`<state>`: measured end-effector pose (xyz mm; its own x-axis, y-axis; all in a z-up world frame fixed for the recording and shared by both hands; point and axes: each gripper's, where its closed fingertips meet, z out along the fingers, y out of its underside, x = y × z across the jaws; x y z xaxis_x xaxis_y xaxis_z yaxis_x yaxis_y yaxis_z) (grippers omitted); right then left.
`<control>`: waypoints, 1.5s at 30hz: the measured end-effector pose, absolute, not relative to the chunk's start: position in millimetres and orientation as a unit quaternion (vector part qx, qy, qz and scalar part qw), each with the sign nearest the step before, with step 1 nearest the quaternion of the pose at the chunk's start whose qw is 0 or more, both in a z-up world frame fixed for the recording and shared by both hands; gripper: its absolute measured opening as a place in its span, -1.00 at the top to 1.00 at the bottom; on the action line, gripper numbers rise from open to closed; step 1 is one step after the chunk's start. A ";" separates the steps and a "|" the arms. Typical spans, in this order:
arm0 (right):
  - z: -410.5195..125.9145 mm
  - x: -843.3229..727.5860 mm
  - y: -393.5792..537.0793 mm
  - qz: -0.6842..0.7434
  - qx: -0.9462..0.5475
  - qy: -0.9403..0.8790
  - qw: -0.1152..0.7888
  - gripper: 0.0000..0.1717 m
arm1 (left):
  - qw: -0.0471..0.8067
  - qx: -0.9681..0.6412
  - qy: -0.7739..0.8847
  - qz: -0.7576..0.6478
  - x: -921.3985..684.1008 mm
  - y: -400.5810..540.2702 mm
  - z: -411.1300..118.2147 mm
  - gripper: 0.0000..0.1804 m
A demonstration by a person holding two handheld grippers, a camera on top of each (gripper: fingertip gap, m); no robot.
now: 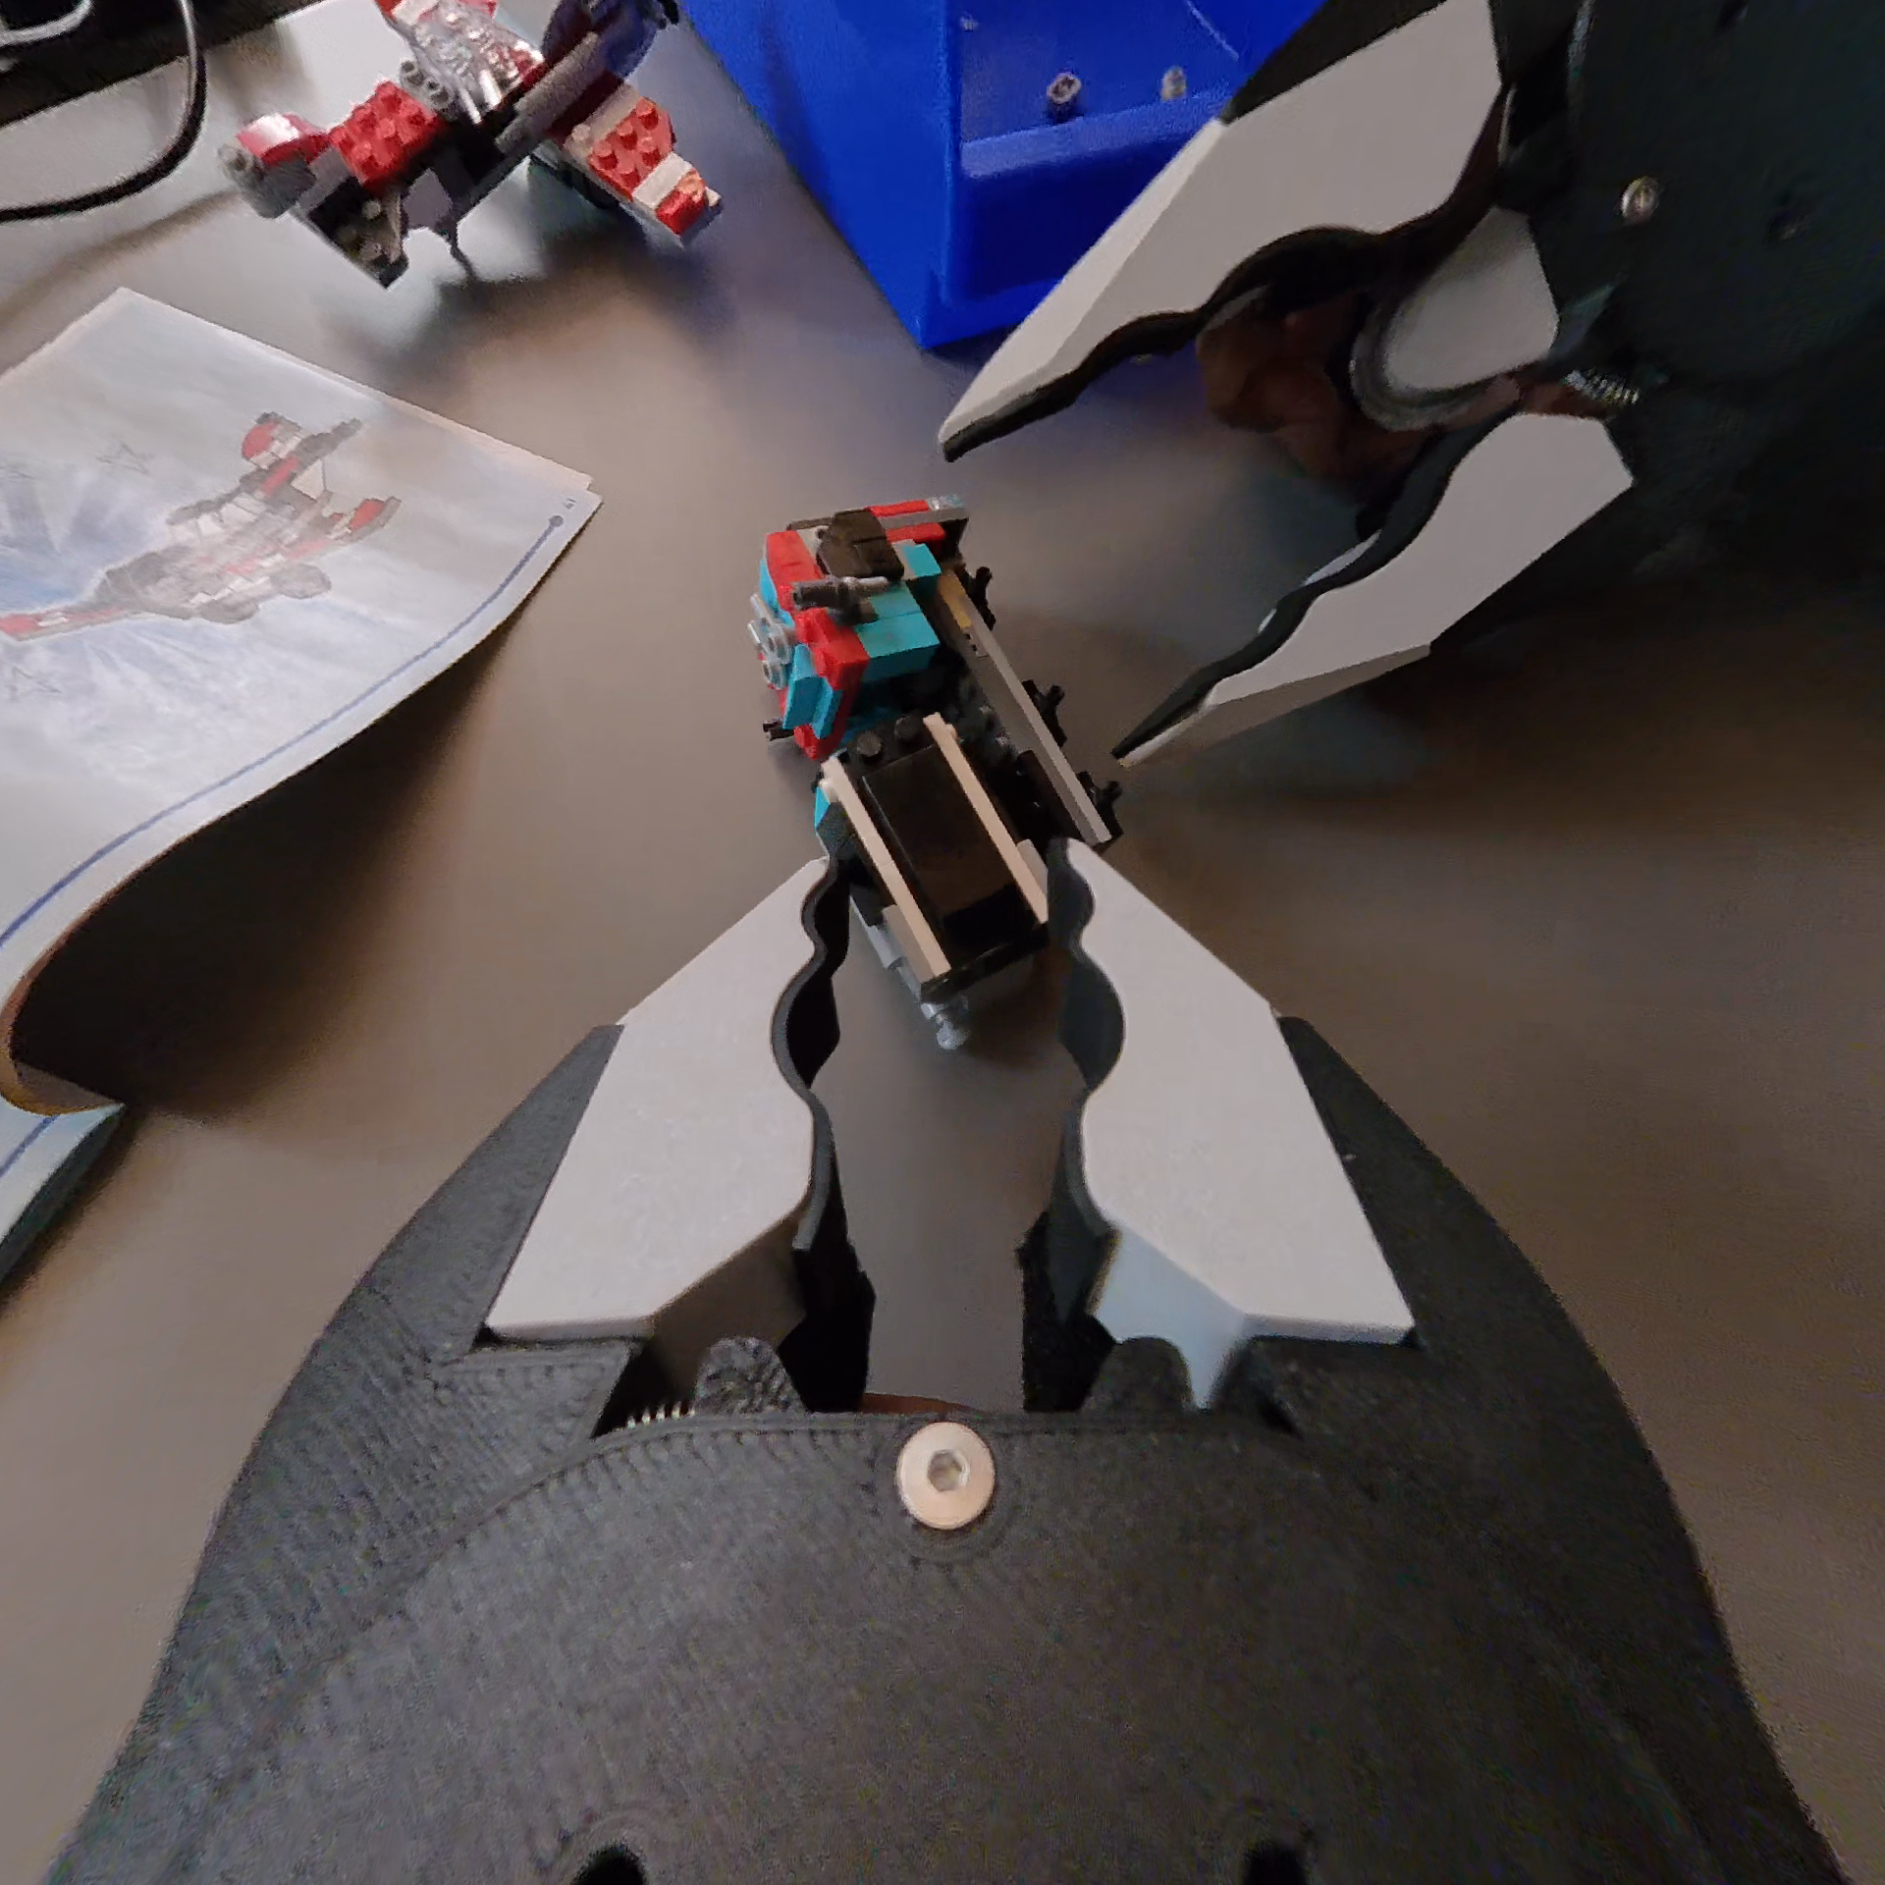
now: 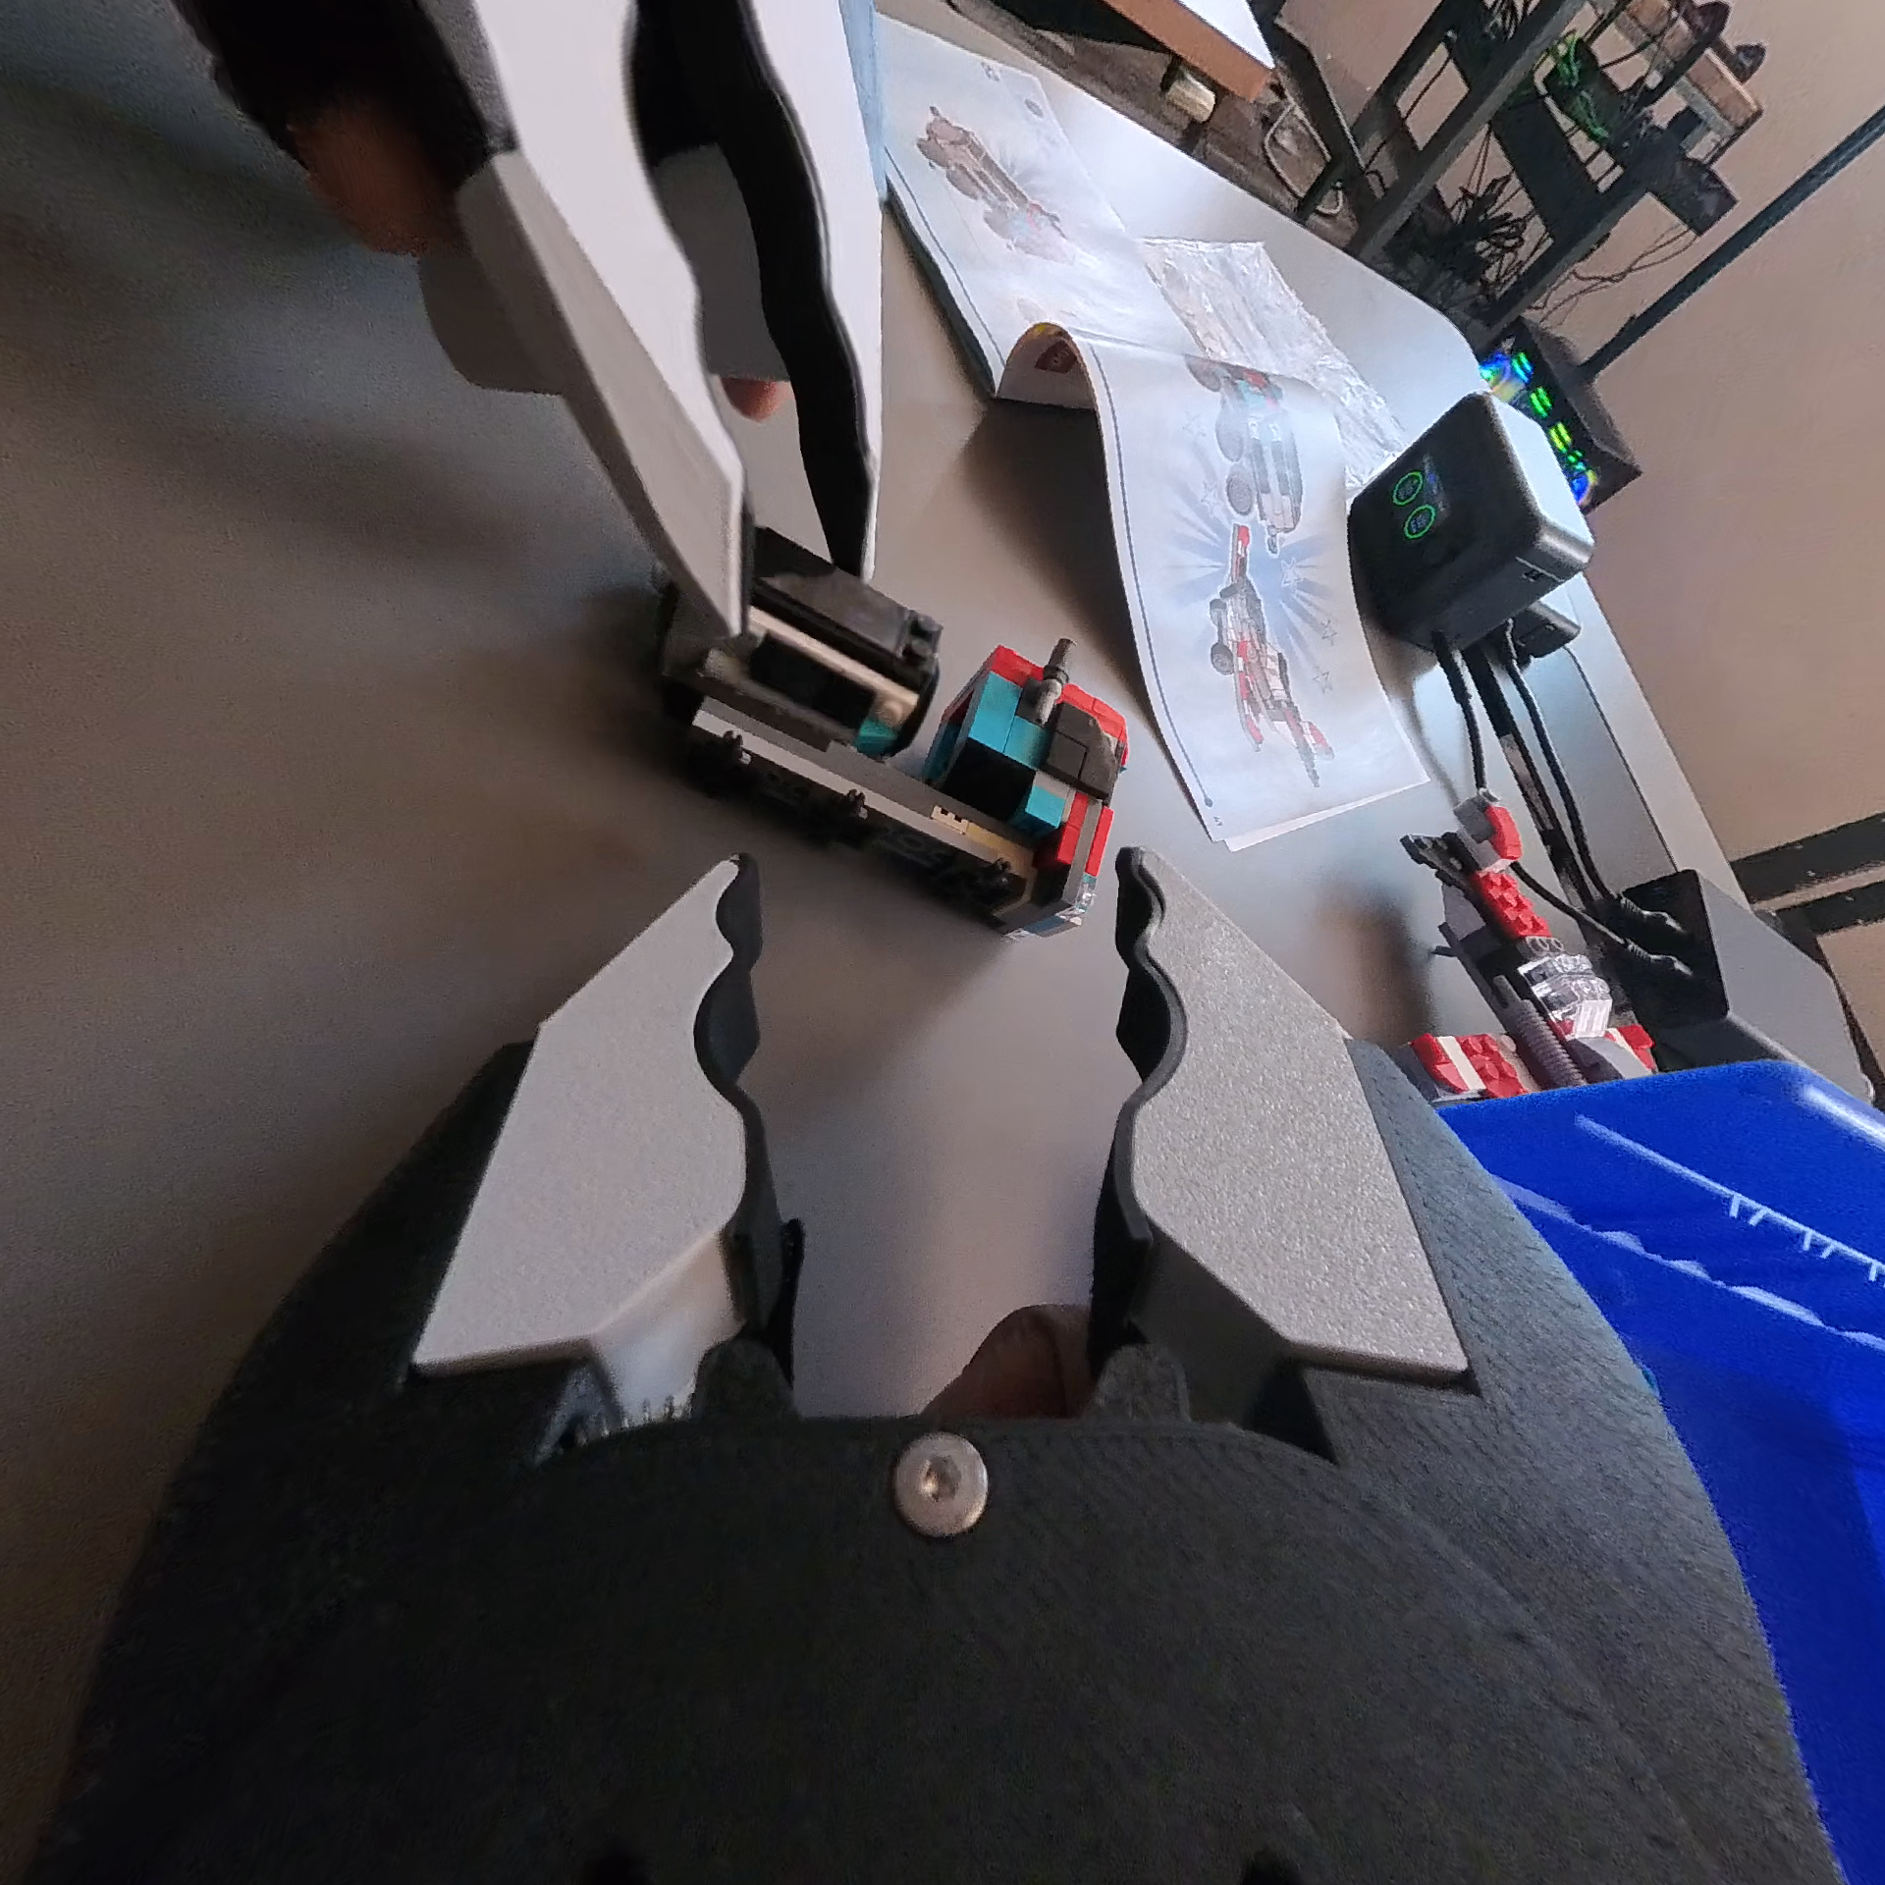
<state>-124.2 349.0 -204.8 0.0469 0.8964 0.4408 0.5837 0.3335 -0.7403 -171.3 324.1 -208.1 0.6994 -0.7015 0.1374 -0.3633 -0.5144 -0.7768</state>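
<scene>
A small brick truck [image 1: 898,653] in teal, red, black and grey lies on the grey table [image 1: 1428,1020]. My left gripper [image 1: 949,862] is shut on the truck's black rear block, with one pad against each of its white-edged sides. The right wrist view shows the left gripper [image 2: 796,581] coming down from above and clamping that same block of the truck [image 2: 1020,745]. My right gripper [image 2: 933,867] is open and empty, just short of the truck's long grey side. In the left wrist view the right gripper [image 1: 1035,602] stands wide beside the truck, its lower fingertip [image 1: 1132,755] close to the grey edge.
An open instruction booklet [image 1: 204,612] lies at the left. A red and white brick plane [image 1: 459,133] stands behind it. A blue bin [image 1: 969,153] is at the back and close to my right gripper [image 2: 1683,1275]. A black device [image 2: 1459,530] with cables sits on the far table edge. Some 6 cm of space lies between my two pairs of fingers.
</scene>
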 end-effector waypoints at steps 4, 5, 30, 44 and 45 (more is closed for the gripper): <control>-203.7 -123.5 347.2 0.174 -0.547 -0.671 0.469 0.16 | 0.348 -0.848 0.247 -0.315 -176.1 327.8 -207.6 0.55; -203.7 -123.7 346.8 0.174 -0.545 -0.672 0.470 0.16 | 0.336 -0.847 0.226 -0.346 -177.5 328.5 -207.5 0.56; -198.5 -128.8 348.1 0.161 -0.508 -0.677 0.507 0.17 | 0.334 -0.850 0.167 -0.371 -226.1 348.2 -200.4 0.58; -202.5 -142.5 352.8 0.107 -0.451 -0.708 0.532 0.18 | 0.310 -0.834 0.234 -0.391 -202.0 349.7 -197.3 0.46; -202.1 -143.7 352.8 0.104 -0.448 -0.709 0.535 0.18 | 0.307 -0.835 0.236 -0.390 -201.2 350.6 -198.0 0.47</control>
<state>-143.7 352.8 -202.1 -0.0273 0.7463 0.6651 0.5238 0.5773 -0.6264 -201.2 350.6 -198.0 0.5837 -0.6345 0.5066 -0.1555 -0.6997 -0.6973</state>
